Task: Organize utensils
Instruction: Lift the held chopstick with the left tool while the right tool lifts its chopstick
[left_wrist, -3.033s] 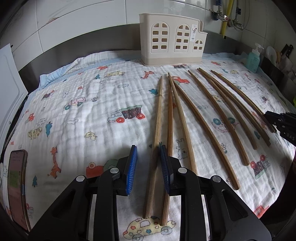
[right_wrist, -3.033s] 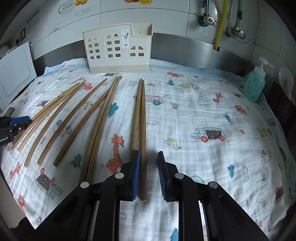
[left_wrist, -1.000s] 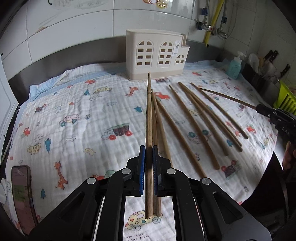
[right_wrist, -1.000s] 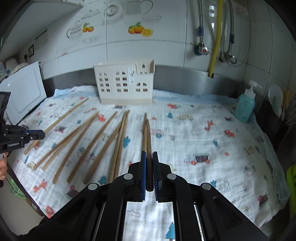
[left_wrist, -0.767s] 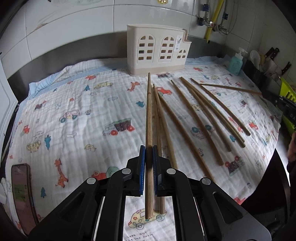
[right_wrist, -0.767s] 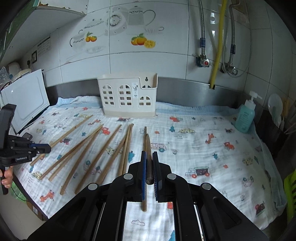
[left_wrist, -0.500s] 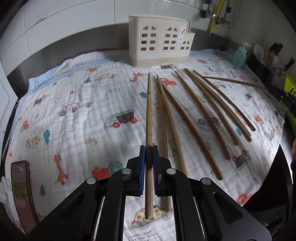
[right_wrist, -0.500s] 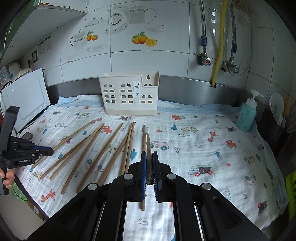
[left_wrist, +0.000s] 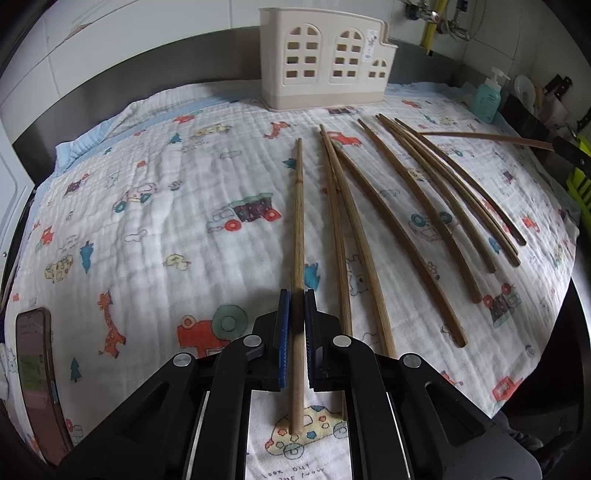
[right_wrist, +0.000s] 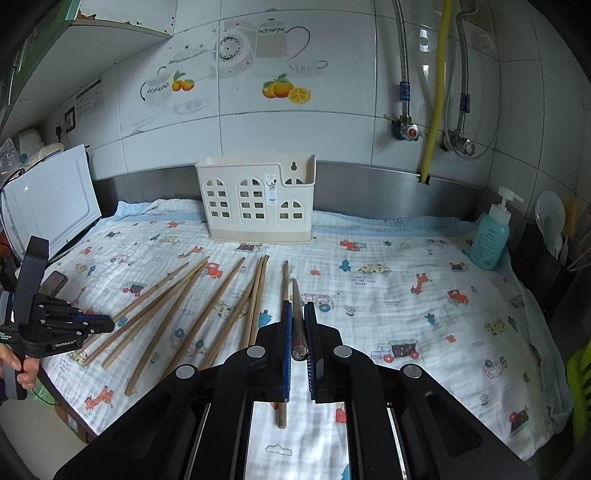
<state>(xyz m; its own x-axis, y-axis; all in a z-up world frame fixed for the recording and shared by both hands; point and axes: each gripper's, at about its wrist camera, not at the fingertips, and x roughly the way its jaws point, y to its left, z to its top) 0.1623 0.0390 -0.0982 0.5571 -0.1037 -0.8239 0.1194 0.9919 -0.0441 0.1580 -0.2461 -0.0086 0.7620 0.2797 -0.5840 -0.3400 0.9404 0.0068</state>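
Since a second ago the left claw (left_wrist: 297, 321) is sitting lower and tilted further down: the holder (left_wrist: 325, 59) is now nearer 12 o'clock at the top of its view, and the held chopstick (left_wrist: 297, 229) is reaching less far toward it. Left claw is clamping fully on that chopstick, which is running straight toward 12 o'clock over the cloth (left_wrist: 147, 221). Loose chopsticks (left_wrist: 399, 229) are lying fanned on the cloth toward 1–2 o'clock. Right claw (right_wrist: 297, 332) is pinching tight on a second chopstick (right_wrist: 296, 317), seen end-on and raised above the surface, pointing at 12 o'clock toward the holder (right_wrist: 256, 199). One chopstick (right_wrist: 283, 332) is lying just beside it on the cloth. A soap bottle (right_wrist: 491, 236) is standing at 2 o'clock.
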